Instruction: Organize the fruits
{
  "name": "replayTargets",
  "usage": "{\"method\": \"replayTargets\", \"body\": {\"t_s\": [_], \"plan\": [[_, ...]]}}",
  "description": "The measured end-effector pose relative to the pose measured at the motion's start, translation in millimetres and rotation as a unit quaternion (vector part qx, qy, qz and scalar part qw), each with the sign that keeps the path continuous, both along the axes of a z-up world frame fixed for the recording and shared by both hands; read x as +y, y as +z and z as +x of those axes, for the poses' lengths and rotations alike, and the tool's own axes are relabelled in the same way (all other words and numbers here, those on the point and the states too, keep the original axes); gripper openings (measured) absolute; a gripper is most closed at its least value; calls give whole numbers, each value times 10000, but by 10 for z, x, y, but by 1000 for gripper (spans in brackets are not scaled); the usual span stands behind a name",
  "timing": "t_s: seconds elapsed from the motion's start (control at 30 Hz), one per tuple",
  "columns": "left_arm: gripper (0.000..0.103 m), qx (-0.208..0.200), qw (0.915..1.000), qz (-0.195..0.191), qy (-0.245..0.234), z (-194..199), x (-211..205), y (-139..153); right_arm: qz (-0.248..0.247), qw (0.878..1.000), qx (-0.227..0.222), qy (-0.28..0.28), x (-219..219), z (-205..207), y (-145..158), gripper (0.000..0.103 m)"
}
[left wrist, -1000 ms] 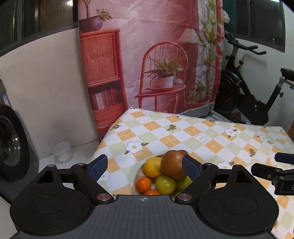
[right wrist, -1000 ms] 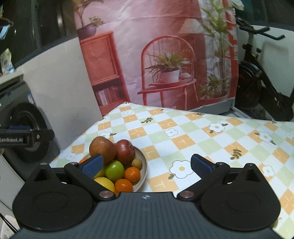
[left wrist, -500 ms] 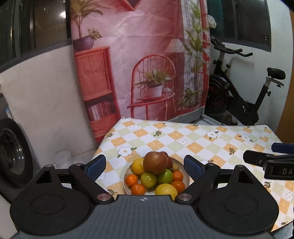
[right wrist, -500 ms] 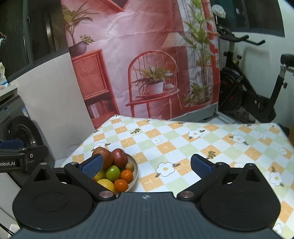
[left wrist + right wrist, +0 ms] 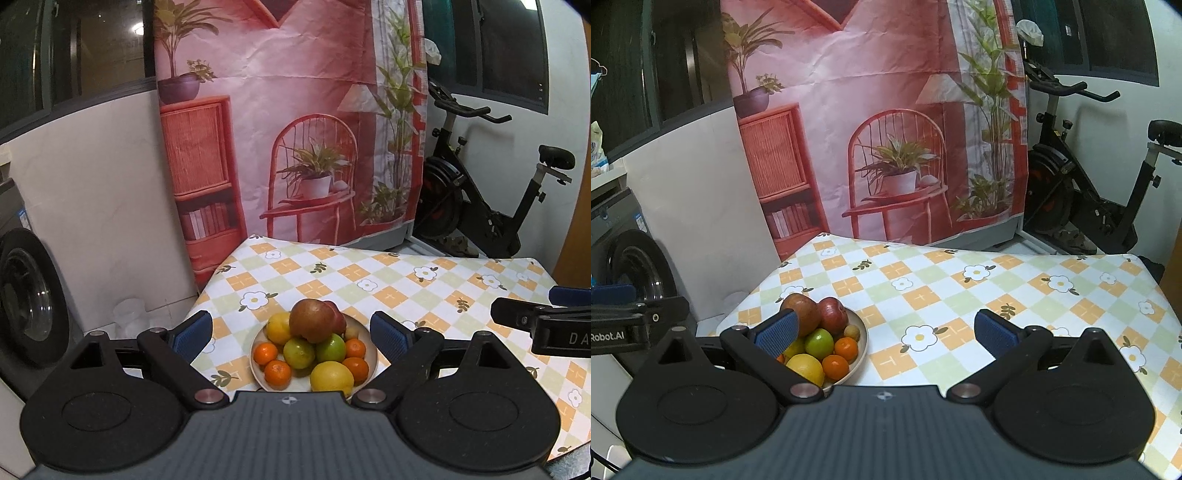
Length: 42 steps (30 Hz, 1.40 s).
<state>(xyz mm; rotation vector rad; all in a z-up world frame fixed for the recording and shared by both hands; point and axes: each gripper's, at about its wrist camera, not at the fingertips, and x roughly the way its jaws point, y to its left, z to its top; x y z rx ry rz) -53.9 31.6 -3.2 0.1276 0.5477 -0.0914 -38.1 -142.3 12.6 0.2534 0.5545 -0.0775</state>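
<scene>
A beige plate (image 5: 373, 356) near the table's front left corner carries a pile of fruit. Two red apples (image 5: 314, 319) top the pile, over green fruits (image 5: 330, 349), lemons (image 5: 331, 377) and several mandarins (image 5: 277, 372). My left gripper (image 5: 290, 332) hangs open above and in front of the plate, with the fruit seen between its fingers but untouched. My right gripper (image 5: 886, 332) is open too, over bare cloth to the right of the plate (image 5: 864, 341). Its left finger (image 5: 777, 332) hides part of an apple (image 5: 801, 314).
A checked flower-print cloth covers the table (image 5: 388, 291). Behind it hangs a pink printed backdrop (image 5: 288, 129). An exercise bike (image 5: 480, 206) stands at the right, a washing machine (image 5: 26, 295) at the left, and a clear plastic tub (image 5: 129, 317) sits on the floor.
Both grippers have drawn back and up from the plate, so the fruit looks smaller and further off. Over the last half second the views barely shift.
</scene>
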Motion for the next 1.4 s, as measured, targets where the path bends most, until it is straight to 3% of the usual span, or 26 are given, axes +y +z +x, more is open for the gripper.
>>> {"method": "replayTargets", "body": {"t_s": [1.4], "plan": [[94,-186,9998,-84,89,-50,19,42,-153,9999,-24,-30,-7,-2,40,103]]}}
